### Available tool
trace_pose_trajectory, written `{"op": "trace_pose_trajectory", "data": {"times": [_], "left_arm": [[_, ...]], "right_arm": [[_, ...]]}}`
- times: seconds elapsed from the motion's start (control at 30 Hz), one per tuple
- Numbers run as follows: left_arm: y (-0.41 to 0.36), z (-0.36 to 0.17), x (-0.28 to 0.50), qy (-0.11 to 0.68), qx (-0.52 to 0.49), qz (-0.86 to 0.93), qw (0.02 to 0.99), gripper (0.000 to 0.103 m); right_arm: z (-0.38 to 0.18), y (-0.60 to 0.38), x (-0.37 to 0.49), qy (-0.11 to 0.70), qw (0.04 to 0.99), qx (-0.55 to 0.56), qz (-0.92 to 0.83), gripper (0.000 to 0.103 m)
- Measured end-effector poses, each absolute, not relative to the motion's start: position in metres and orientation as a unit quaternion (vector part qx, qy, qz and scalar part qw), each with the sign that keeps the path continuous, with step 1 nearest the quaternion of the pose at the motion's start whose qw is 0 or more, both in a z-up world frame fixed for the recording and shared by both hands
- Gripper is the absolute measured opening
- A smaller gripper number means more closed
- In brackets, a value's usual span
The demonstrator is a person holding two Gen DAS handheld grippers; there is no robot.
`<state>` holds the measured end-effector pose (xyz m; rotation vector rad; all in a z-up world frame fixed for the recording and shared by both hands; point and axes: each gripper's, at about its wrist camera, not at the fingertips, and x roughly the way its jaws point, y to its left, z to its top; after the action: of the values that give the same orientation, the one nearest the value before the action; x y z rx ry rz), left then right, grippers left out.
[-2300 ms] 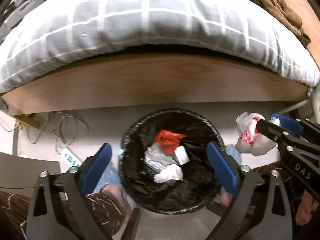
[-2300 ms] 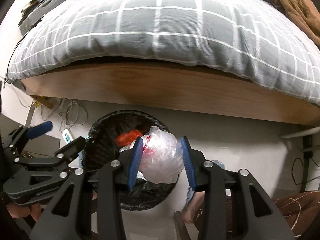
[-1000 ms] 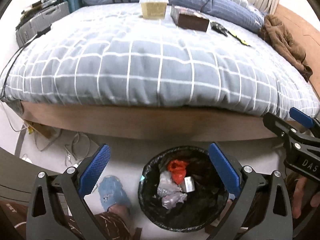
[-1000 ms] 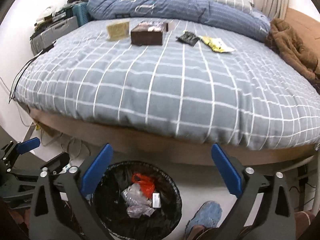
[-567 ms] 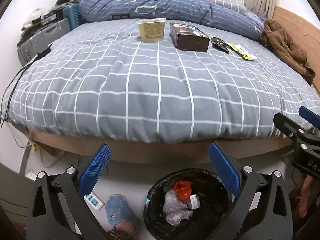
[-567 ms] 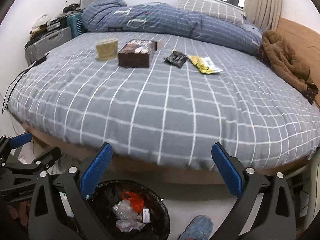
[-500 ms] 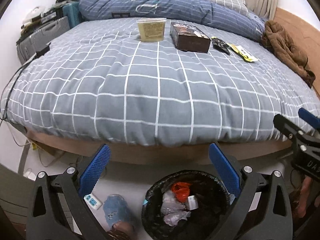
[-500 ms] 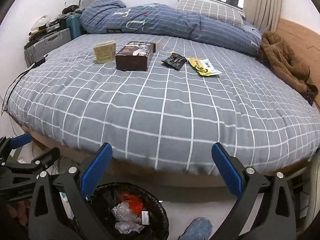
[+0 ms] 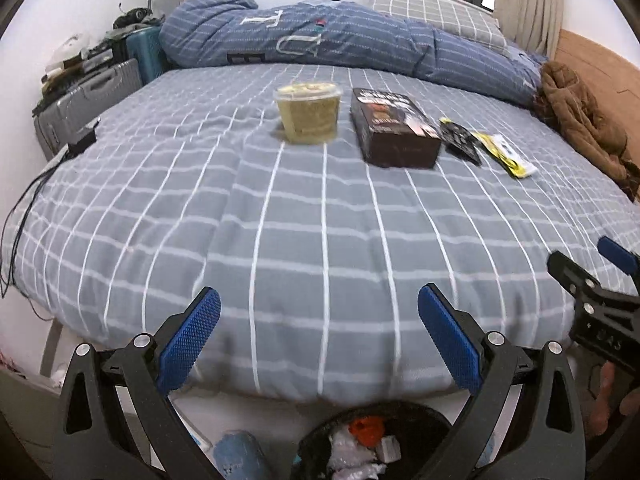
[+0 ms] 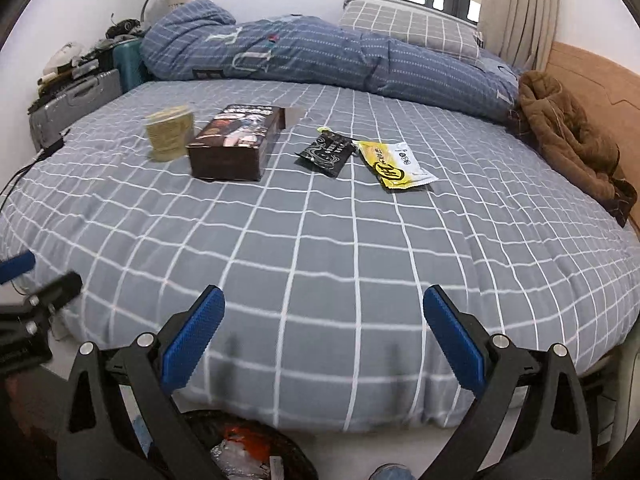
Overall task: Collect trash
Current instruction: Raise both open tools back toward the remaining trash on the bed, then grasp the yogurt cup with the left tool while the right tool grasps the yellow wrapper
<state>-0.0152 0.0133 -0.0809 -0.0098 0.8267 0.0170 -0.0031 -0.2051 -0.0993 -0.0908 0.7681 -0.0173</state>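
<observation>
Trash lies on the grey checked bed (image 10: 320,248): a clear tub (image 9: 309,113) (image 10: 169,133) with yellowish contents, a dark brown box (image 9: 393,128) (image 10: 236,142), a black wrapper (image 9: 460,141) (image 10: 327,151) and a yellow-white wrapper (image 9: 505,155) (image 10: 396,164). A black-lined bin (image 9: 372,442) (image 10: 244,450) with trash in it stands on the floor below the bed's edge. My left gripper (image 9: 318,338) is open and empty above the bin. My right gripper (image 10: 324,338) is open and empty at the bed's near edge.
A rolled blue duvet (image 10: 320,56) and a checked pillow (image 10: 408,28) lie at the bed's far side. A brown garment (image 10: 568,136) lies by the wooden headboard at right. Suitcases (image 10: 76,100) stand at left. A slippered foot (image 9: 236,460) is beside the bin.
The right gripper let go of the white plastic bag over the bin and opened. Both grippers have risen and tilted up from the bin toward the bed top.
</observation>
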Motion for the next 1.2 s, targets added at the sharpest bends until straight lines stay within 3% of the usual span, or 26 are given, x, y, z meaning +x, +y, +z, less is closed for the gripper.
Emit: {"op": "trace_pose_trajectory", "data": {"times": [0.57, 1.2], "left_arm": [[0.024, -0.059, 0.092, 0.377, -0.008, 0.026, 0.926, 0.097], [0.031, -0.077, 0.198, 0.402, -0.014, 0.033, 0.915, 0.097]], "right_arm": [[-0.091, -0.244, 0.104, 0.376, 0.926, -0.019, -0.040, 0.095], [-0.122, -0.314, 0.197, 0.431, 0.900, 0.014, -0.066, 0.095]]}}
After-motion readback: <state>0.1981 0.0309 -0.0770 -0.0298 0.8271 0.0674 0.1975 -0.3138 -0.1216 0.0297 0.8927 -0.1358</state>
